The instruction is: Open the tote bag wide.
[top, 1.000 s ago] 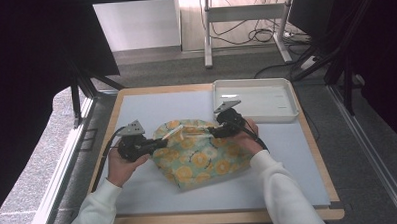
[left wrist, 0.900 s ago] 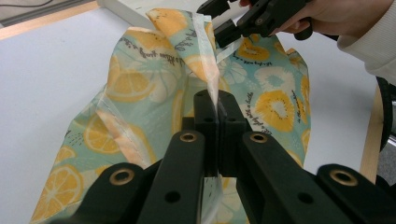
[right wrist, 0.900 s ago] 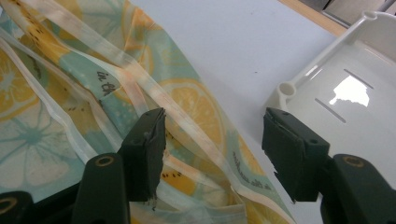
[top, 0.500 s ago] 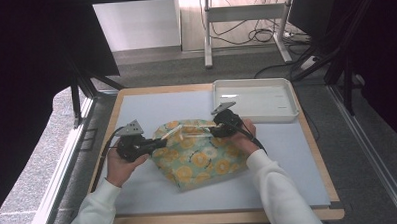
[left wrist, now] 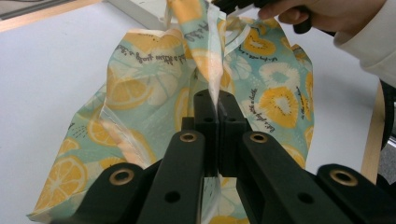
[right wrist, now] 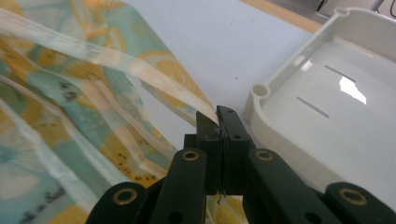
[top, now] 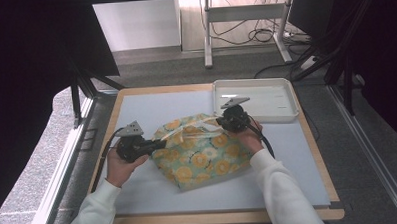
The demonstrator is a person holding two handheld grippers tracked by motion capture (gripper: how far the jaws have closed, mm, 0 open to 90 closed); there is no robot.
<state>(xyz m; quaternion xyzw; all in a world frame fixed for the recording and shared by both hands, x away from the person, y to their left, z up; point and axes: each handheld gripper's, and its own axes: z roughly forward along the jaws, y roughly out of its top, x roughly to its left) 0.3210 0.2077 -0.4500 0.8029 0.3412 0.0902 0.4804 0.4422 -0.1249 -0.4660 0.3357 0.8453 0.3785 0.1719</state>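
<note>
A teal cloth printed with yellow lemon slices [top: 203,152] lies crumpled in the middle of the white mat. My left gripper [top: 160,143] is shut on the cloth's left edge; in the left gripper view the fabric [left wrist: 212,70] rises out of the pinched jaws. My right gripper [top: 221,122] has just been closing and now pinches the cloth's upper right corner, which in the right gripper view [right wrist: 217,117] is a pale hem [right wrist: 154,84] caught between the jaws. A strip of cloth stretches taut between the two grippers.
A white plastic tray [top: 281,114] stands at the mat's back right, just beyond the right gripper, and its rim [right wrist: 261,93] shows close by in the right gripper view. A wooden border [top: 225,218] frames the mat. Cables trail from both grippers.
The right gripper's jaws have closed on the cloth's upper right corner. Both hands stay nearly in place and the cloth keeps its position.
</note>
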